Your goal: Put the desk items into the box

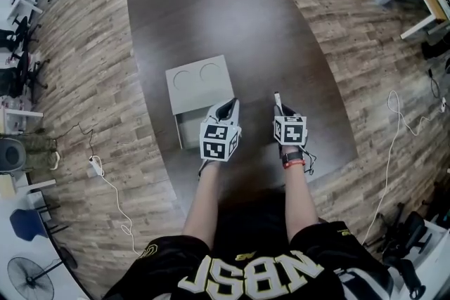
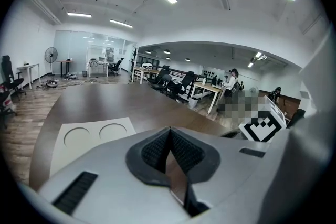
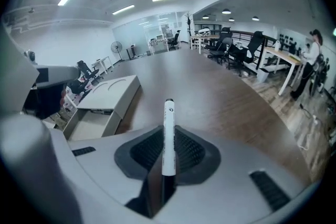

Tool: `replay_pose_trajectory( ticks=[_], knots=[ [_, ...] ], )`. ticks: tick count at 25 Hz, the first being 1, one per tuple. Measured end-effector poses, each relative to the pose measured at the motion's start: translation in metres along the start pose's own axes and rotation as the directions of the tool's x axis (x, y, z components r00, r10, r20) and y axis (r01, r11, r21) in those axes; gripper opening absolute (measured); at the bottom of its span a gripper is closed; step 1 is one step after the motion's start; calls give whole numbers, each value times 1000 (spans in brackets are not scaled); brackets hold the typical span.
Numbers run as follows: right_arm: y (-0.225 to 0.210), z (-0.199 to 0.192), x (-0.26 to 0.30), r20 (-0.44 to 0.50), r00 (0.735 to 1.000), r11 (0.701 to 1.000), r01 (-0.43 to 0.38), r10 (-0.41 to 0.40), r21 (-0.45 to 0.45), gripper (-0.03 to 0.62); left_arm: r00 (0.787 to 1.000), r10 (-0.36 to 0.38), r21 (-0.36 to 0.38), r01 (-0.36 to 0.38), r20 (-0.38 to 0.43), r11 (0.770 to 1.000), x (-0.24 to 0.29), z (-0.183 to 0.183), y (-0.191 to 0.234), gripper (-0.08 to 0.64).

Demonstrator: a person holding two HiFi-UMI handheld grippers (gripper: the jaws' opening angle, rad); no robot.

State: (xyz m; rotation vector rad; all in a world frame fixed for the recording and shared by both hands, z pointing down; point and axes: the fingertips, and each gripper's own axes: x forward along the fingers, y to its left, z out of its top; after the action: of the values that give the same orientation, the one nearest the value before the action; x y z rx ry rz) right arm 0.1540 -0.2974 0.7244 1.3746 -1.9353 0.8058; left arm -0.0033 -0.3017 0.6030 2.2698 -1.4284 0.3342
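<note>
A white marker point(image 3: 168, 123) with a dark cap sticks forward out of my right gripper point(image 3: 167, 136), whose jaws are shut on it. In the head view the right gripper point(image 1: 280, 107) hovers over the dark table point(image 1: 232, 17), to the right of the grey box point(image 1: 200, 84). The box's lid has two round recesses, and its open compartment point(image 3: 89, 123) faces the near side. My left gripper point(image 1: 230, 107) is at the box's near right corner. Its jaws point(image 2: 169, 131) meet at the tips with nothing between them, and the box lid point(image 2: 89, 136) lies ahead to its left.
The table's near edge point(image 1: 267, 175) lies just behind both grippers. Wood floor surrounds the table, with a cable point(image 1: 105, 179) on the left. Office chairs point(image 3: 236, 52) and desks point(image 3: 281, 57) stand beyond the far right side, where a person stands.
</note>
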Motion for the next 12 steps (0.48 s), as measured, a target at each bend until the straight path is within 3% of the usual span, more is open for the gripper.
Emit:
replay_pose_trajectory(
  ticks=[4, 12],
  knots=[
    [10, 32, -21, 88, 996, 999, -17, 20, -38, 75, 999, 20, -2, -20, 41, 1000, -18, 14, 7, 8],
    [33, 100, -77, 250, 967, 993, -10, 40, -121, 75, 980, 75, 21, -80, 187, 997, -64, 86, 19, 8]
  ],
)
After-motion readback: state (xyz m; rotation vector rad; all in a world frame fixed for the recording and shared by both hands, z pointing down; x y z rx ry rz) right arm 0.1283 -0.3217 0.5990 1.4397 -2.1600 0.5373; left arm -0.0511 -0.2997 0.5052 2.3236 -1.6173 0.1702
